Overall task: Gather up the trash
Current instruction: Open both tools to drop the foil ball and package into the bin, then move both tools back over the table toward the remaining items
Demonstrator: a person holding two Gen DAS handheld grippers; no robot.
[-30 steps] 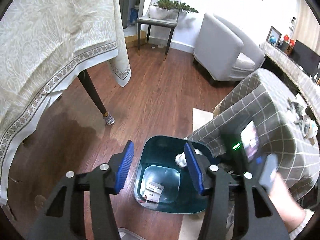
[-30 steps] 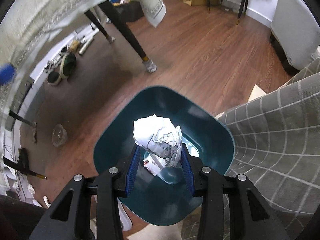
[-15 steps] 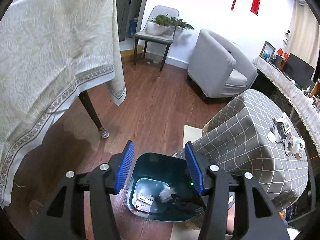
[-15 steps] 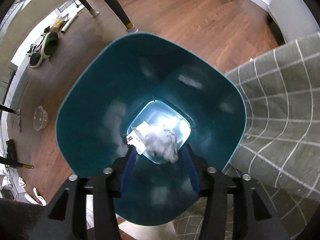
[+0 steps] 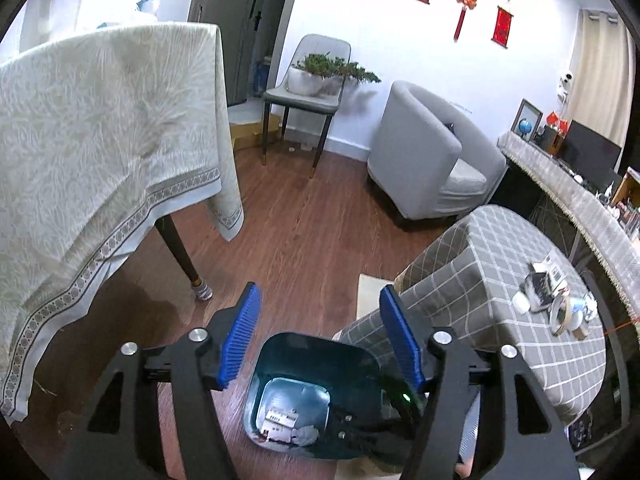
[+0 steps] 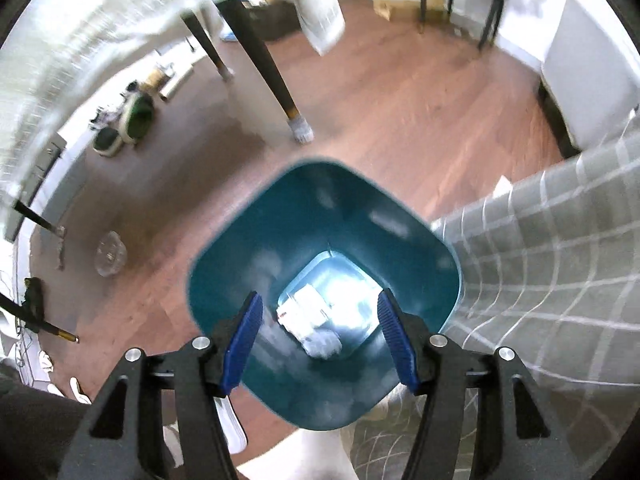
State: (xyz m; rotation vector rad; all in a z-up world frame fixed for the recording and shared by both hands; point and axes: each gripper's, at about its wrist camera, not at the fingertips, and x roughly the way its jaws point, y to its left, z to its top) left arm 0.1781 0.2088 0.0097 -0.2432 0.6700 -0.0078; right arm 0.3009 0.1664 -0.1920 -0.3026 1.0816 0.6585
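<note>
The teal trash bin point(image 6: 320, 400) stands on the wooden floor point(image 6: 400, 120), its right side pressed close against the hanging grey checked cloth point(image 6: 560, 280) of the low counter point(image 5: 520, 280). At the bottom of the bin lies the crumpled white paper wad point(image 6: 322, 344), beside a white printed card point(image 6: 298, 312); both rest on the bin's pale base, well below the rim.

The right gripper point(image 6: 320, 332) hangs over the bin's mouth with its jaws spread wide and nothing between them; the blue pads point(image 6: 242, 340) sit inside the outline of the near rim. The right view is blurred.

The left gripper point(image 5: 320, 340) is higher and further back, jaws likewise parted and bare, looking down at the same bin point(image 5: 280, 360), where the wad point(image 5: 306, 434) shows grey at the bottom.

To the left, the dining counter's pale tablecloth point(image 5: 100, 160) drapes low, and one dark leg point(image 5: 180, 252) with a sock-covered foot stands near the bin's far corner. Between that leg, the grey armchair point(image 5: 432, 160) and the checked counter, a broad stretch of floor lies open. Small items point(image 5: 548, 292) sit on the checked counter's top.
</note>
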